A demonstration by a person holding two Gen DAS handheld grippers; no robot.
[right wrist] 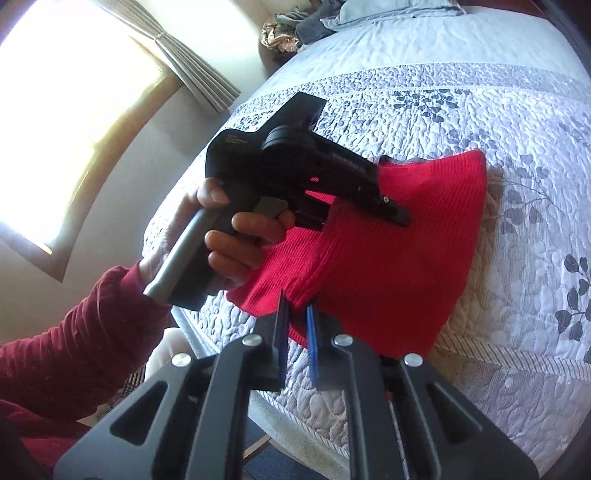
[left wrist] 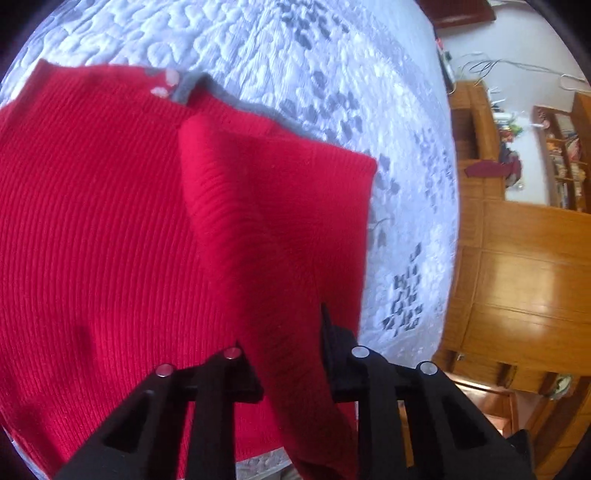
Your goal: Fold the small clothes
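Observation:
A red ribbed knit garment (left wrist: pixel 92 229) lies on the quilted bedspread (left wrist: pixel 295 55). In the left wrist view a raised fold of it (left wrist: pixel 280 206) runs down between my left gripper's (left wrist: pixel 284 343) fingers, which hold it lifted. In the right wrist view the garment (right wrist: pixel 388 258) lies near the bed's edge, and my right gripper (right wrist: pixel 297 306) is shut on its near hem. The left gripper (right wrist: pixel 391 210) shows there, held by a hand in a dark red sleeve, its fingers in the upper fold.
The bedspread (right wrist: pixel 480 92) is white with grey leaf prints. Wooden cabinets and shelves (left wrist: pixel 517 258) stand beyond the bed's edge. A window with a curtain (right wrist: pixel 74 92) is at the left. Grey clothes (right wrist: pixel 332 18) are piled at the bed's far end.

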